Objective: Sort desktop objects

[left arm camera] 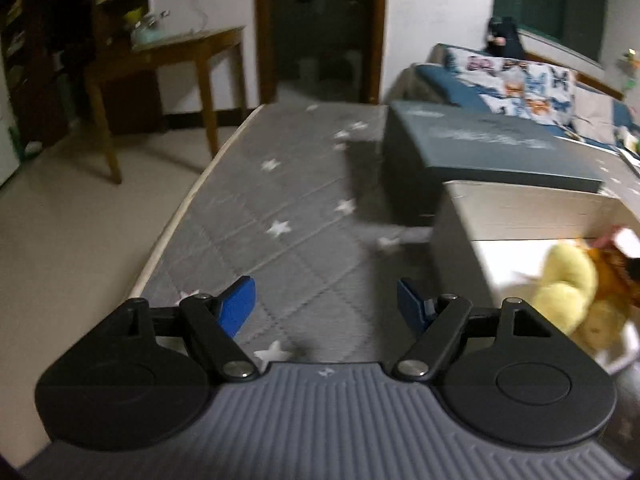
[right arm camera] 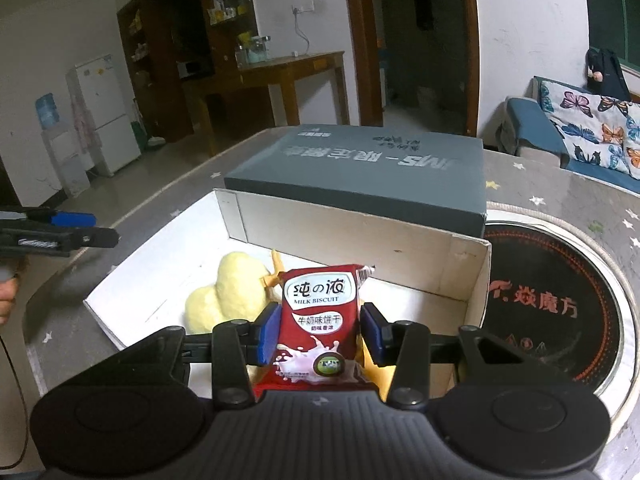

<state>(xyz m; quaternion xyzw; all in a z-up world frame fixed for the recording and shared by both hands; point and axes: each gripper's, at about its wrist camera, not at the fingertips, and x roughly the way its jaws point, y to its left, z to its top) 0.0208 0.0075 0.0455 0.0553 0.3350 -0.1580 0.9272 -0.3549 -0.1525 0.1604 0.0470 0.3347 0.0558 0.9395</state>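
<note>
A: Worrying about anything with the right claw (right arm camera: 320, 332)?

B: Worrying about the milk biscuit packet (right arm camera: 318, 292), yes. Hanging upright over the near end of the white box (right arm camera: 360, 216), pinched only across its lower half. Being a soft, puffy wrapper, probably sliding out under a loose squeeze, or crushing the biscuits under a hard one.

A: Landing where, if slipping?

B: Likely dropping into the box anyway, beside the yellow plush toy (right arm camera: 236, 288) and the orange thing half hidden behind the packet. Letting go too far right, though, risking a bounce off the wall toward the induction cooker (right arm camera: 552, 300), lying just beside the box on the counter (right arm camera: 580, 200).

A: And the grip itself?

B: Pressing close together on the packet from both sides. Clearly touching with the left pad, maybe only just meeting it with the right, so judging the hold as light.

A: Left claw (left arm camera: 326, 304)?

B: Standing spread about halfway, holding nothing, touching nothing, hovering over the star-patterned cloth (left arm camera: 280, 184) to the left of the box. Blurring in its own view, so possibly clipping the box corner or the dark grey box (left arm camera: 480, 148) behind it on any swing across.
</note>
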